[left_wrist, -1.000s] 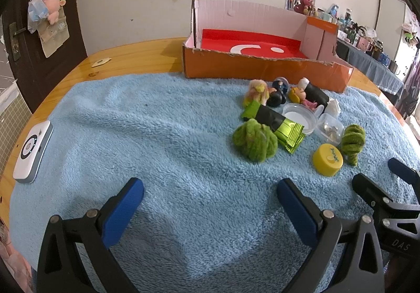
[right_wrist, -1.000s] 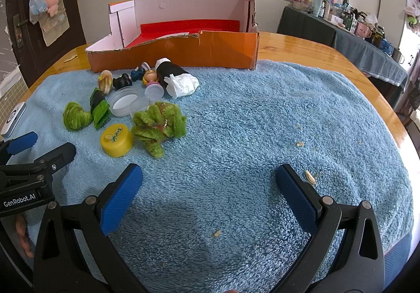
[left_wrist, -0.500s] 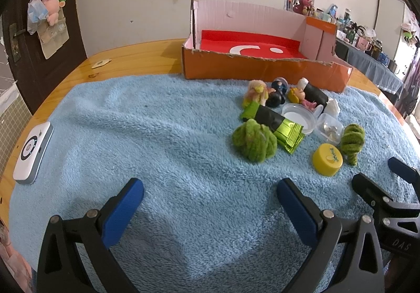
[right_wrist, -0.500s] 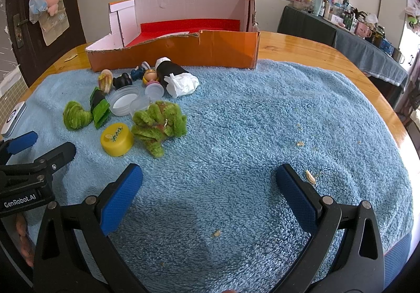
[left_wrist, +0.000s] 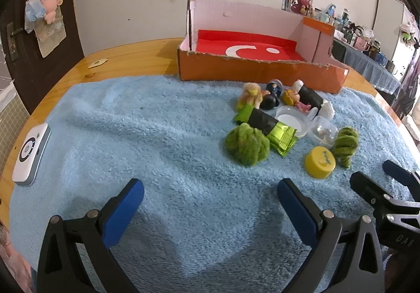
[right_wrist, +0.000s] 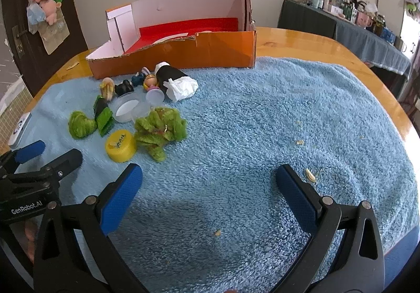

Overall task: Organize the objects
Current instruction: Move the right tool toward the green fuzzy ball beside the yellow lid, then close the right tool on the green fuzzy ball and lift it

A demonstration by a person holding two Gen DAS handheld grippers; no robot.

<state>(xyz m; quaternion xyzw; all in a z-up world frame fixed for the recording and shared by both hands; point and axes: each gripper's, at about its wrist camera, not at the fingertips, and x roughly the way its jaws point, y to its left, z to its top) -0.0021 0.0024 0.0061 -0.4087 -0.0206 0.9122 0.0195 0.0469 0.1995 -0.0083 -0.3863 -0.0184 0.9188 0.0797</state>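
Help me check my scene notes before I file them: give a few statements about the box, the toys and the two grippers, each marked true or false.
1. Both grippers are open and hold nothing: left gripper, right gripper. True.
2. The yellow cap lies inside the orange box. False: it lies on the blue towel, outside the box.
3. The white device sits at the towel's edge, apart from the toys. True.
4. The box is filled with toys. False: only its red lining shows inside.
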